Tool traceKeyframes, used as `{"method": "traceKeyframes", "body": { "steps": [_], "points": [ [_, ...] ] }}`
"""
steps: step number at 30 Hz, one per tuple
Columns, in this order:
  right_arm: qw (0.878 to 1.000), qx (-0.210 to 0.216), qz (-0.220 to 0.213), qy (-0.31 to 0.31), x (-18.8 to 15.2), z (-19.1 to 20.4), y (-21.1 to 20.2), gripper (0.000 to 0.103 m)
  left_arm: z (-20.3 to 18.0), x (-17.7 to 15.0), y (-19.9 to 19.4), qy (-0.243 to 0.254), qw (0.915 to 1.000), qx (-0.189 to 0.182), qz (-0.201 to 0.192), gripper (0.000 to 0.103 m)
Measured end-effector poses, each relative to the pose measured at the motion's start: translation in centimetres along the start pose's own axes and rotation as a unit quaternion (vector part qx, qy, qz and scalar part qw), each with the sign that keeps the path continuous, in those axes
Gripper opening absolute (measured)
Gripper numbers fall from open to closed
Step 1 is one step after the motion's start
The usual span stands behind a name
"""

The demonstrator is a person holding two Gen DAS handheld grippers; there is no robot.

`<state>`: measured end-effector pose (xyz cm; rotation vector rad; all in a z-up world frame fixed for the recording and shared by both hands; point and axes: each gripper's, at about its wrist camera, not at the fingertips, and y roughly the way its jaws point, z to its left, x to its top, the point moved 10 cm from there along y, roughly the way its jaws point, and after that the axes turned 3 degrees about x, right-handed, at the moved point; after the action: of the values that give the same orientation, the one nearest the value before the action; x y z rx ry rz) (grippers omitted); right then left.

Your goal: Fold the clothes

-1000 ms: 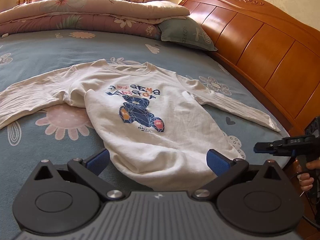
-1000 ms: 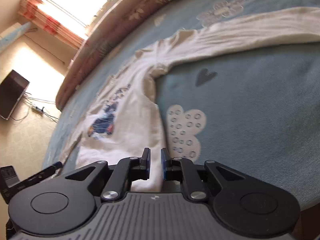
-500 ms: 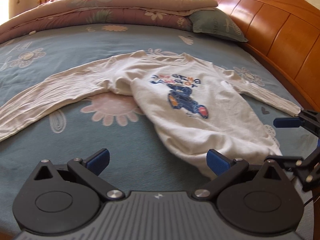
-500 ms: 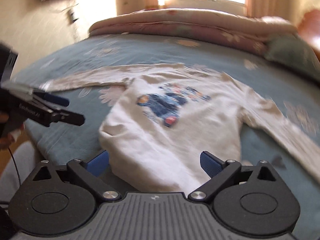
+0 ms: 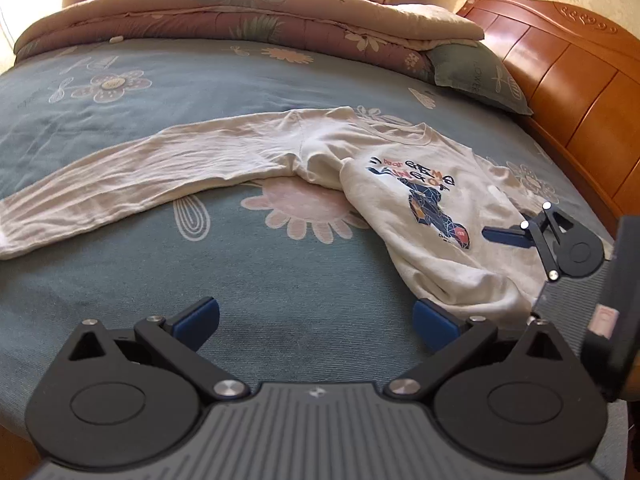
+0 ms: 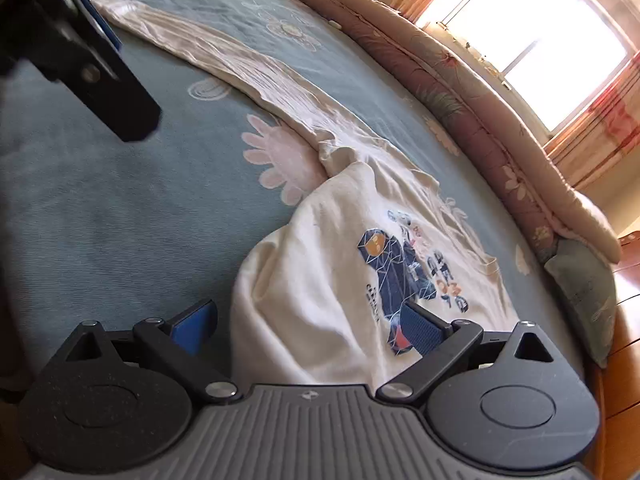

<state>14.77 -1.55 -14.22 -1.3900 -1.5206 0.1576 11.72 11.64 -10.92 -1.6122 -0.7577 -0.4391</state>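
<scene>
A cream long-sleeved shirt (image 5: 392,184) with a navy bear print lies face up on the blue flowered bedsheet (image 5: 280,280). One sleeve (image 5: 132,176) stretches far out to the left. My left gripper (image 5: 316,322) is open low over bare sheet, with its right pad just beside the shirt's hem corner. My right gripper (image 6: 308,324) is open too, and the shirt's hem (image 6: 312,320) lies between its fingers, the right pad over the print. In the left wrist view one blue fingertip (image 5: 504,236) of the right gripper hovers over the shirt's body. The other sleeve is hidden.
A folded floral quilt (image 5: 240,12) and a grey-green pillow (image 5: 476,76) lie along the far side of the bed. The wooden headboard (image 5: 580,92) runs along the right. A bright window (image 6: 520,32) with curtains is behind the quilt.
My right gripper went from shut to open and swung in over the shirt's hem. My left gripper shifted left, off the hem's middle to its left corner, and stayed open.
</scene>
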Motion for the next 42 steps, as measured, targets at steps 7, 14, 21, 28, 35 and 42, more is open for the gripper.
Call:
{"method": "traceKeyframes", "body": {
  "steps": [7, 14, 21, 28, 35, 42],
  "points": [
    [0.998, -0.041, -0.005, 0.055, -0.3, -5.2, 0.8, 0.100, -1.0, 0.0, 1.5, 0.006, 0.9998, -0.012, 0.013, 0.102],
    [0.984, -0.058, 0.031, 0.166, -5.2, -12.6, 3.6, 0.100, -3.3, -0.1, 2.9, 0.024, 0.9988, -0.031, 0.030, 0.102],
    [0.956, -0.065, 0.054, 0.283, -9.3, -17.3, 4.3, 0.100, -4.5, -0.3, 3.4, 0.032, 0.9981, -0.037, 0.039, 0.102],
    [0.974, 0.000, -0.035, 0.225, -5.2, -14.3, 0.5, 0.100, -5.4, -0.6, 3.8, 0.037, 0.9973, -0.045, 0.044, 0.102],
    [0.994, 0.009, -0.027, 0.105, -2.7, -8.7, 2.1, 0.100, -5.1, -0.8, 3.8, 0.035, 0.9974, -0.043, 0.045, 0.102],
    [0.997, -0.066, -0.020, 0.023, -1.2, -6.8, 4.6, 0.100, -4.3, -0.5, 4.2, 0.027, 0.9976, -0.046, 0.045, 0.102]
  ]
}}
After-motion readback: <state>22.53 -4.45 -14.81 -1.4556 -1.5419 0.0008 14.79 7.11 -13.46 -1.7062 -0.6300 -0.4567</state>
